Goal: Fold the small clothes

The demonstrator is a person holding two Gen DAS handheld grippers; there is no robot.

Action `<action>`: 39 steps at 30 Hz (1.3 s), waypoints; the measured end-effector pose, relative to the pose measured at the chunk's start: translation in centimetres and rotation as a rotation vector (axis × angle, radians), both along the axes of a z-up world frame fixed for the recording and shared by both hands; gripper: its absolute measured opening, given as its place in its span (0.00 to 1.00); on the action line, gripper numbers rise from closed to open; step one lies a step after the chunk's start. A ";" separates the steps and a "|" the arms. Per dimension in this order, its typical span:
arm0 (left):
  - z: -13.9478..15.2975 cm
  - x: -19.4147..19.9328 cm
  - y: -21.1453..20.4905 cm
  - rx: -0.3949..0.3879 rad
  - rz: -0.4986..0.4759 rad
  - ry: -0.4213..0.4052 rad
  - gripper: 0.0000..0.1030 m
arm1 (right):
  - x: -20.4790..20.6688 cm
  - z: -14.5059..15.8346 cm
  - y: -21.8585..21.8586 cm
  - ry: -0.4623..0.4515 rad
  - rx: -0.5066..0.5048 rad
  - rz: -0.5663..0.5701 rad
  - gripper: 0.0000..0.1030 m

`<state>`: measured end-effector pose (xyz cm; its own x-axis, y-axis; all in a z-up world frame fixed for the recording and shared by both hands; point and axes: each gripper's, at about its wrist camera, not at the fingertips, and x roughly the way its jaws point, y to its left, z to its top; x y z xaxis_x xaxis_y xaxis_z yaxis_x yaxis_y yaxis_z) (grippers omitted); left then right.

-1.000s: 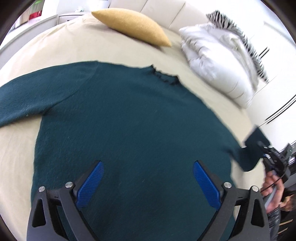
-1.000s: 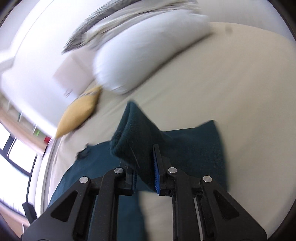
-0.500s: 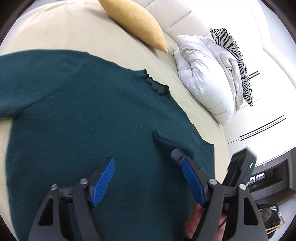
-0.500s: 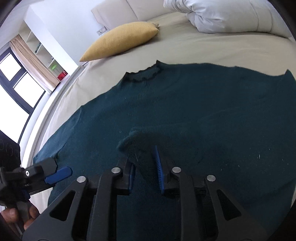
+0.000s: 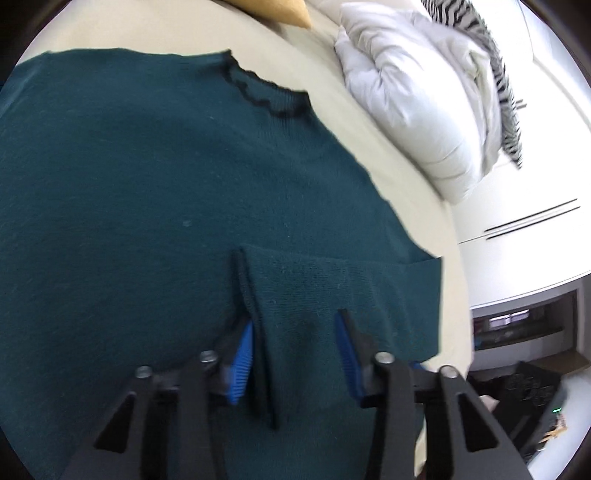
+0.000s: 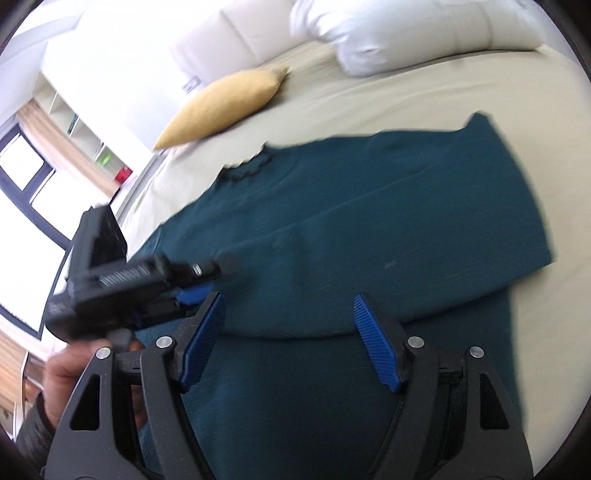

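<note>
The folded sleeve [image 5: 332,291] lies crosswise on the sweater [image 5: 129,206], between the closing, not yet clenched left tool [image 5: 295,354]; the right tool [image 6: 288,339] has released it.

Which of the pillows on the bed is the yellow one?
The small yellow cushion lying alone near the headboard, above the sweater's collar; the others, the white pillows, are piled together.

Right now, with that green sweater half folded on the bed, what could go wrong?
1. The folded sleeve lies between the left hand-held gripper's closing jaws; pulling could undo the fold.
2. The right hand-held gripper, just opened and empty, hangs low and might snag the sweater.
3. The two grippers are close and might collide.
</note>
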<state>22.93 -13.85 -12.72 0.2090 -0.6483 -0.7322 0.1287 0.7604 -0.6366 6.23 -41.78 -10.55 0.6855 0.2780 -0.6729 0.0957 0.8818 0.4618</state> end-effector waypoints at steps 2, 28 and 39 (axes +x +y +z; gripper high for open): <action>0.3 0.1 -0.6 0.044 -0.011 -0.024 0.23 | -0.4 0.6 -1.8 -0.013 0.003 -0.032 0.69; 1.5 2.1 7.6 0.189 0.121 -0.224 0.08 | 8.5 -2.5 -17.7 0.120 -0.006 -0.226 0.48; 1.7 2.2 7.3 0.196 0.108 -0.251 0.08 | 10.0 -1.3 -16.4 0.105 -0.116 -0.222 0.06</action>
<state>25.15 -6.58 -11.03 0.4582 -0.4643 -0.7580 0.1753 0.8832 -0.4351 16.19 -58.16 -11.89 0.6457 0.0459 -0.7622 0.3348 0.8801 0.3366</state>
